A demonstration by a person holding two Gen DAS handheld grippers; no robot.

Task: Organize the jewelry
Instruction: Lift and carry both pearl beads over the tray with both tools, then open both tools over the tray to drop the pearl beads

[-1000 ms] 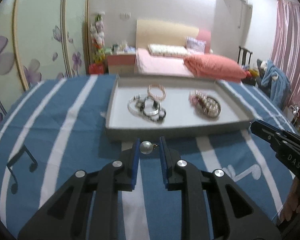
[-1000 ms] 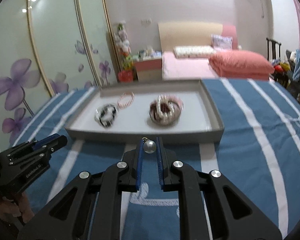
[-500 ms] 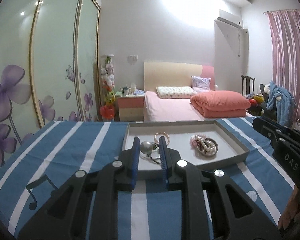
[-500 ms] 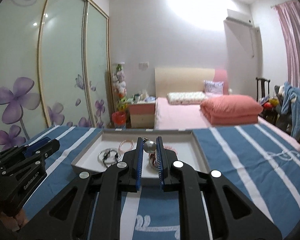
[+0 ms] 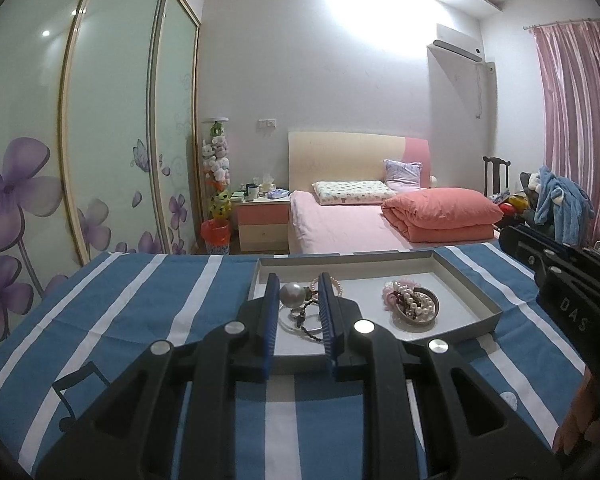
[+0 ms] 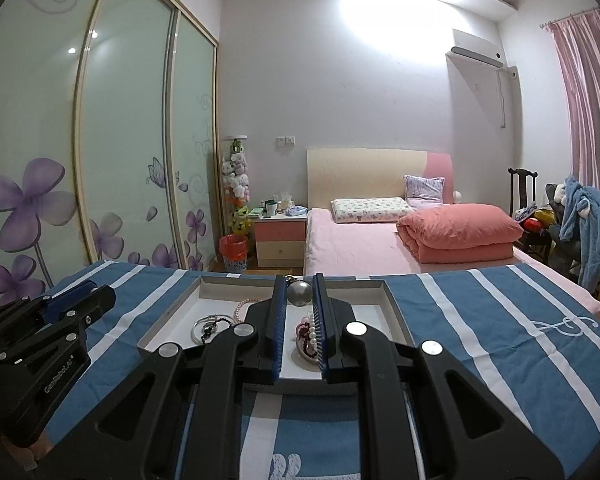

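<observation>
My left gripper [image 5: 298,282] is shut on a silvery pearl earring [image 5: 292,294], held in the air just above the near edge of the grey tray [image 5: 480,300]. My right gripper [image 6: 299,282] is shut on a second pearl earring [image 6: 299,293], also hanging over the tray [image 6: 168,320]. Inside the tray lie a silver bangle with a dark bead bracelet [image 5: 300,322], a pink bead bracelet [image 6: 244,306] and a small dish of pearl strands [image 5: 414,306]. Each gripper shows at the edge of the other's view, left gripper [image 6: 60,308] and right gripper [image 5: 540,248].
The tray sits on a blue cloth with white stripes [image 5: 140,300] and music-note prints. Beyond the table edge are a pink bed [image 5: 340,224], a nightstand [image 5: 262,220], sliding wardrobe doors [image 5: 100,140] at the left and a chair with clothes [image 6: 580,216] at the right.
Both grippers have risen and tipped upward with their pearl earrings still in them. The tray has dropped lower in both views and more of the room shows.
</observation>
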